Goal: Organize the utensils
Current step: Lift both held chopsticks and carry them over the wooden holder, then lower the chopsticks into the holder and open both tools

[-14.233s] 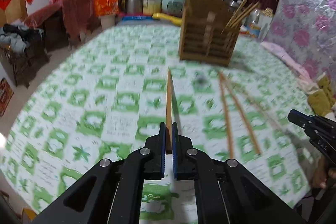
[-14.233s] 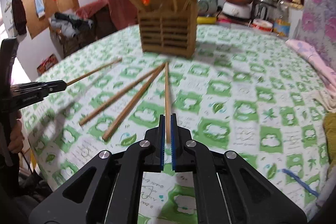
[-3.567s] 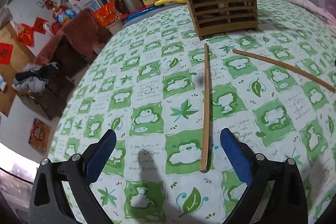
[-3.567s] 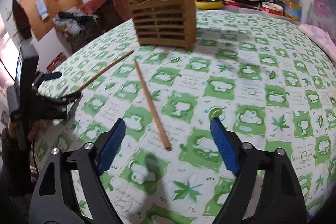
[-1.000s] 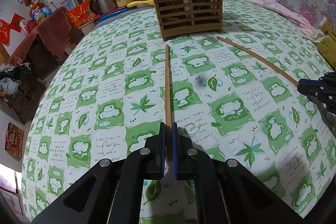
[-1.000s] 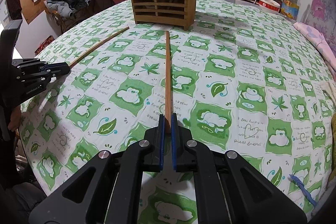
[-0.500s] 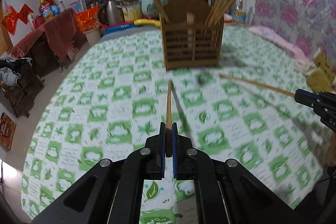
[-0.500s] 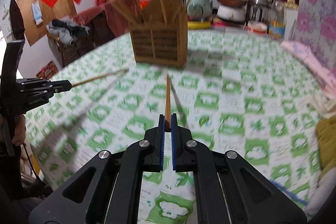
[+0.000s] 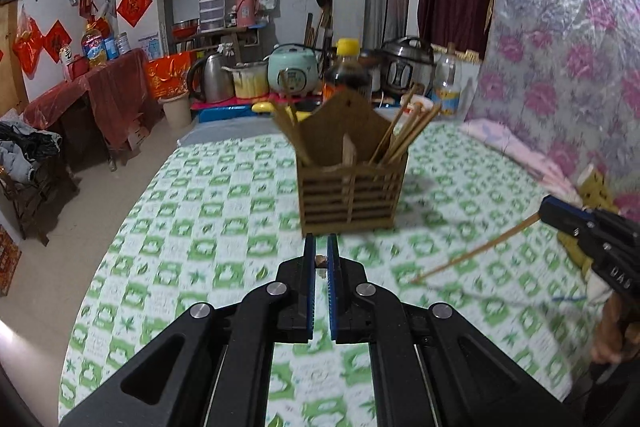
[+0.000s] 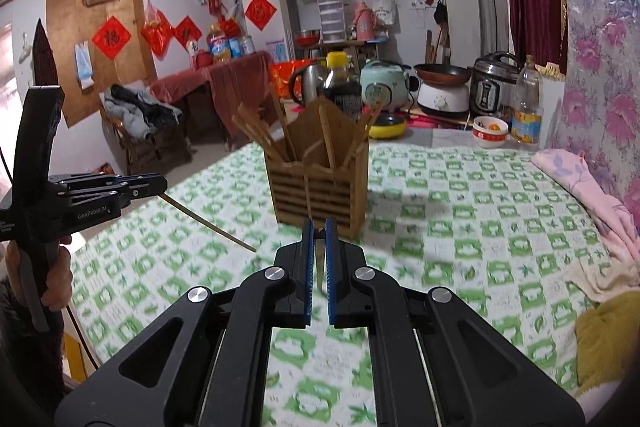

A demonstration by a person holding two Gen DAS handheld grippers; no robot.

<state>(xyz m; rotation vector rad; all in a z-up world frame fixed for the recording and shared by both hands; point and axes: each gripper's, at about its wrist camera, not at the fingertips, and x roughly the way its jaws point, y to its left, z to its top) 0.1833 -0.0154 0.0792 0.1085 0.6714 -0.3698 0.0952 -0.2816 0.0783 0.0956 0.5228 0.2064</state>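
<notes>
both grippers, left gripper and right gripper, have jaws clamped on a chopstick each, lifted off the tabletop and aimed at the wooden holder so they can drop in tip-first, i'd guess.

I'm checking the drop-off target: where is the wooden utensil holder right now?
The wooden utensil holder stands upright on the green-checked tablecloth, centred just ahead of both grippers in both wrist views, with chopsticks already in it and kitchen appliances behind.
</notes>
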